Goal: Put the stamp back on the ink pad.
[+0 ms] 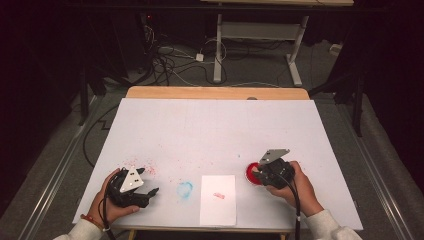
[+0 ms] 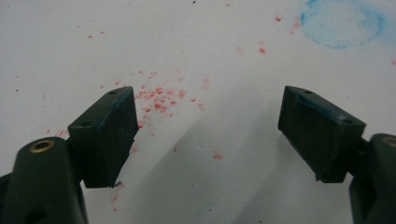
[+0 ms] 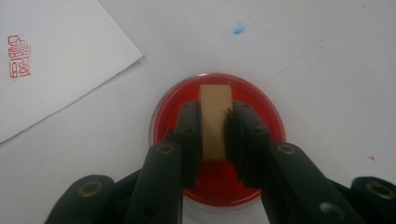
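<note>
My right gripper (image 3: 215, 122) is shut on a small tan wooden stamp (image 3: 215, 116), whose far end rests in or just over a round red ink pad (image 3: 261, 107). From above, the right gripper (image 1: 260, 172) sits at the red ink pad (image 1: 251, 174) on the table's right. A white sheet of paper (image 1: 218, 200) lies near the front edge with a red stamp mark (image 1: 219, 195) on it; the same red stamp mark (image 3: 18, 57) is seen on the paper (image 3: 60, 65). My left gripper (image 1: 150, 192) rests at the front left. Its jaws stand wide apart with nothing between them (image 2: 208, 135).
The table is covered by a white sheet (image 1: 215, 130) with red ink specks (image 2: 159, 100) and a blue smudge (image 1: 185, 189). The blue smudge (image 2: 343, 25) lies ahead of the left gripper. A wooden table edge (image 1: 215, 93) runs along the back; beyond it are cables and a desk frame.
</note>
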A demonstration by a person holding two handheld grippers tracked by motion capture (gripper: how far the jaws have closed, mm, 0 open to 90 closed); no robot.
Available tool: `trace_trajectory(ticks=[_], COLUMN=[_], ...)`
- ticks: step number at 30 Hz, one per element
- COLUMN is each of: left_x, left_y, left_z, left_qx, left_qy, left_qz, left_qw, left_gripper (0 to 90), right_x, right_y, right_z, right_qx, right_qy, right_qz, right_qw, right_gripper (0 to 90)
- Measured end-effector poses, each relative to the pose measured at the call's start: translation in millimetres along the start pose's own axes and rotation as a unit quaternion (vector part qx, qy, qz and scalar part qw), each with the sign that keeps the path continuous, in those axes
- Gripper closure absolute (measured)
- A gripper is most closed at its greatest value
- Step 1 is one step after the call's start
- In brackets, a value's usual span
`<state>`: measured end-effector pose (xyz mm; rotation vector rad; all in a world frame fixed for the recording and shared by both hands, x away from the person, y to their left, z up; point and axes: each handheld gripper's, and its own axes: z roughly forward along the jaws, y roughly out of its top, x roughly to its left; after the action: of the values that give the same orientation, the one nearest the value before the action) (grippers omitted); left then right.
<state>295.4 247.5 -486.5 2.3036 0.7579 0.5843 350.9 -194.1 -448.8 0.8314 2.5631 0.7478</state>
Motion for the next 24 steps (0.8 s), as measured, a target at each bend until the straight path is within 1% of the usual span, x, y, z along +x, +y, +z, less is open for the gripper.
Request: trace_trajectory(ticks=[6,12,18,20,24], left_x=[0.1,0.1,0.0,-0.1,-0.1], left_y=[0.0,0.1,0.2,0.3,0.4], left_z=[0.2,0.1,0.2,0.1,0.1], left_qx=[-0.001,-0.001,-0.001,-0.001,-0.001], left_qy=[0.0,0.001,0.001,0.001,0.001], left_qz=[-0.001,-0.001,-0.001,0.0,0.0], left_qw=[1.0,1.0,1.0,1.0,1.0], left_gripper=[19.1,19.1,19.1,19.1,19.2], right_x=[0.7,1.0,1.8,2.6,2.6], right_y=[1.6,3.7,7.2,7.9,9.3], right_z=[-3.9,-10.1,-19.0,-21.8,-25.7], right_qx=[-0.006,-0.018,-0.041,-0.051,-0.067], right_qy=[0.0,-0.001,-0.008,-0.011,-0.018], right_qz=[0.0,0.002,0.002,-0.003,0.0], right_qw=[1.0,0.9998,0.9991,0.9986,0.9976], right_gripper=[72.5,70.1,67.3,66.2,61.1])
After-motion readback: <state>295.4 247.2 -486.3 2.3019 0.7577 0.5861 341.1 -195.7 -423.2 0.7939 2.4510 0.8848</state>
